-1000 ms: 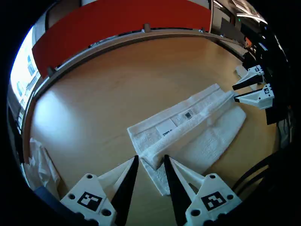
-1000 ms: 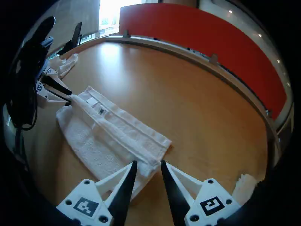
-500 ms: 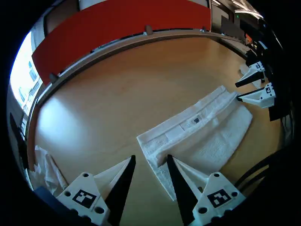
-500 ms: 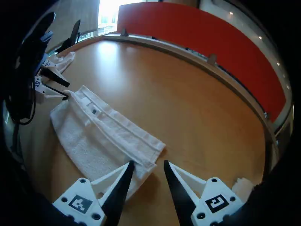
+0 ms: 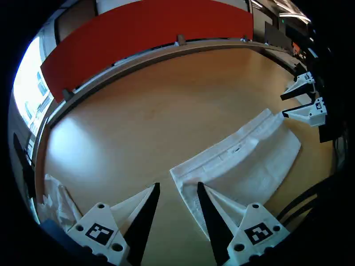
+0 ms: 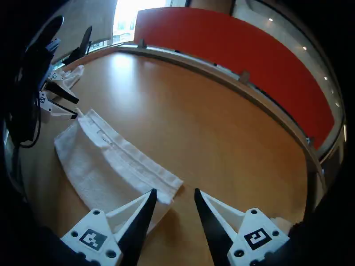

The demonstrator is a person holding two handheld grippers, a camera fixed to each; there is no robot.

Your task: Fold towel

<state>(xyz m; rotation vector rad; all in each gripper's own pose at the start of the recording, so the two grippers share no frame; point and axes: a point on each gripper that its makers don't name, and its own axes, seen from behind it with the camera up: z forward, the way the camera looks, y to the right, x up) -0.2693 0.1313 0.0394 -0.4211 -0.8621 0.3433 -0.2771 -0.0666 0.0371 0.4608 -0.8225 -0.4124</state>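
Note:
A white towel (image 5: pixel 242 162) lies folded in a long band on the wooden table (image 5: pixel 146 115). In the left gripper view my left gripper (image 5: pixel 177 186) stands open, and the towel's near corner lies just beyond its fingertips, untouched. My right gripper (image 5: pixel 284 106) shows at the far right, open, at the towel's other end. In the right gripper view the towel (image 6: pixel 102 157) runs from the open right gripper (image 6: pixel 174 193) up to the left gripper (image 6: pixel 76 109) at the far left. Nothing is held between either pair of fingers.
A red partition (image 5: pixel 146 31) (image 6: pixel 235 48) stands behind the table's curved back edge. A crumpled white cloth (image 5: pixel 55 199) (image 6: pixel 69 75) lies beside the left gripper. Another white cloth (image 6: pixel 284 221) lies beside the right gripper. Broad bare wood lies beyond the towel.
Both grippers were shut on the towel's raised fold a second ago; they have let go, opened and drawn back slightly. The lifted fold has dropped flat over the towel.

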